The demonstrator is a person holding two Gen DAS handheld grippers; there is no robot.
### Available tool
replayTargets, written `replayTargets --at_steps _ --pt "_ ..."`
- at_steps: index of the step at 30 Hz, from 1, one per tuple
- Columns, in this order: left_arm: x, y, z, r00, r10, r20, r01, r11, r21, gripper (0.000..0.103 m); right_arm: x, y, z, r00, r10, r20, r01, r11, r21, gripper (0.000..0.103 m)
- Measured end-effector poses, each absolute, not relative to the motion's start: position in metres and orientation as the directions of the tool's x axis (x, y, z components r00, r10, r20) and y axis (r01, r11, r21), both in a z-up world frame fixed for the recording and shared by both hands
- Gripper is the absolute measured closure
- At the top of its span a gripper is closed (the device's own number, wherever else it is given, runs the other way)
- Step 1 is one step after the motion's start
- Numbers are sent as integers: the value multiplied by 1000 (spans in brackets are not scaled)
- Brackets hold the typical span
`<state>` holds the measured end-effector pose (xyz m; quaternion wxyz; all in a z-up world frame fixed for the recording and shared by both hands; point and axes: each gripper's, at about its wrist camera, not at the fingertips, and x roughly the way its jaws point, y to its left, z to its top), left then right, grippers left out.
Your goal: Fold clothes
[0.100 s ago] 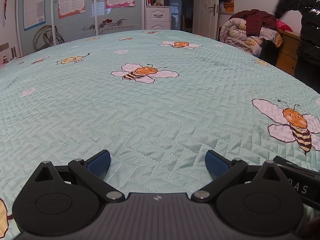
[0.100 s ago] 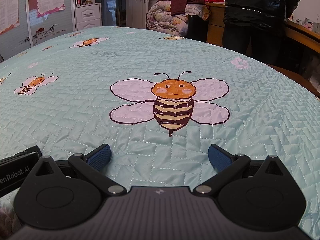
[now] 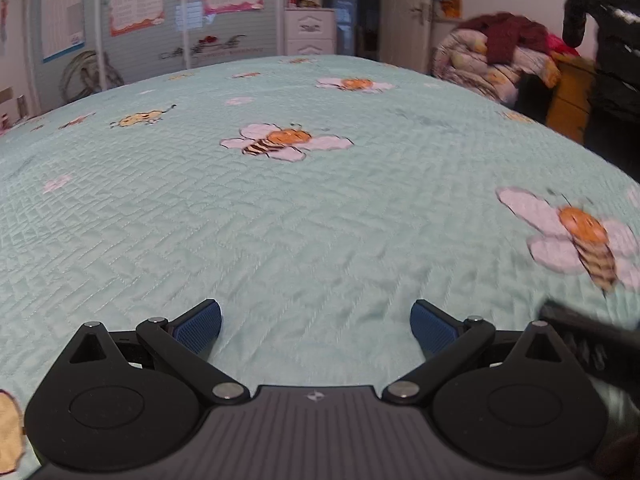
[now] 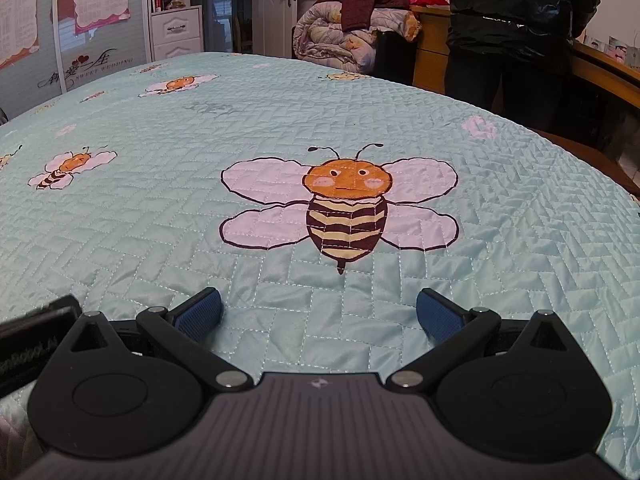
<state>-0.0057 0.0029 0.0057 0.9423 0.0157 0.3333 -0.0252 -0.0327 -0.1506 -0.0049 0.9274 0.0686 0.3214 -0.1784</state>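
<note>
Both grippers hover low over a bed covered by a light green quilt (image 3: 320,220) printed with bees. My left gripper (image 3: 316,326) is open, blue pads wide apart, with only quilt between them. My right gripper (image 4: 318,316) is open too, with a large bee print (image 4: 344,208) just ahead of its fingers. No garment lies on the quilt in either view. A dark red garment (image 4: 372,0) lies on a heap of bedding (image 4: 332,36) beyond the bed's far right corner. The other gripper's black body shows at the right edge of the left wrist view and the left edge of the right wrist view.
A person in a shiny black jacket (image 4: 516,20) stands at the bed's far right side by a wooden desk (image 4: 432,52). A white drawer unit (image 3: 310,32) and a wardrobe with posters (image 3: 136,0) stand behind the bed. The quilt's right edge (image 4: 580,148) drops off near the desk.
The left wrist view has gone blurred and shifted slightly; the bee prints sit a little lower and to the left. The person's arm has shifted. The right gripper's view is nearly unchanged.
</note>
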Motion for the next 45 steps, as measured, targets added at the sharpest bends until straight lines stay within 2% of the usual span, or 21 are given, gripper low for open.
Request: replayTargets --at_steps 1,7,10,13,15,18,20,24,27,34,38,45 --pt "-18 5 10 780 -47 -624 79 997 23 0 -39 -144 -3 732 -258 -630 350 936 23 0" --pt "-110 84 37 658 -101 -747 89 994 -56 3 -76 -105 9 728 -80 -680 195 976 94 0" --pt "-171 154 57 642 -94 -761 49 995 -82 4 -130 -45 20 694 158 -702 -8 977 212 0" --pt "-238 228 85 685 -1 -728 -43 998 -42 4 -177 8 33 613 398 -682 -119 901 418 1" --pt "-272 280 101 687 59 -724 -156 985 -68 4 -189 40 39 504 558 -659 -175 814 554 1" --pt "-310 349 124 683 114 -722 -320 935 -155 4 -213 92 62 387 650 -654 -244 756 607 1" --pt "-331 384 136 678 186 -711 -423 890 -171 4 -233 121 88 403 665 -628 -328 746 579 1" --pt "-360 436 156 647 314 -695 -562 812 -157 4 -265 168 138 456 697 -553 -555 709 436 1" --pt "-369 458 161 641 338 -690 -597 784 -170 4 -285 201 159 463 707 -535 -646 682 342 1" --pt "-366 489 131 591 328 -737 -627 761 -164 4 -320 260 161 459 661 -593 -776 624 94 1" --pt "-364 502 112 577 290 -763 -635 747 -196 4 -327 275 156 427 661 -617 -804 590 76 1" --pt "-358 496 117 582 308 -752 -632 754 -180 4 -331 275 157 432 659 -615 -797 598 81 1"
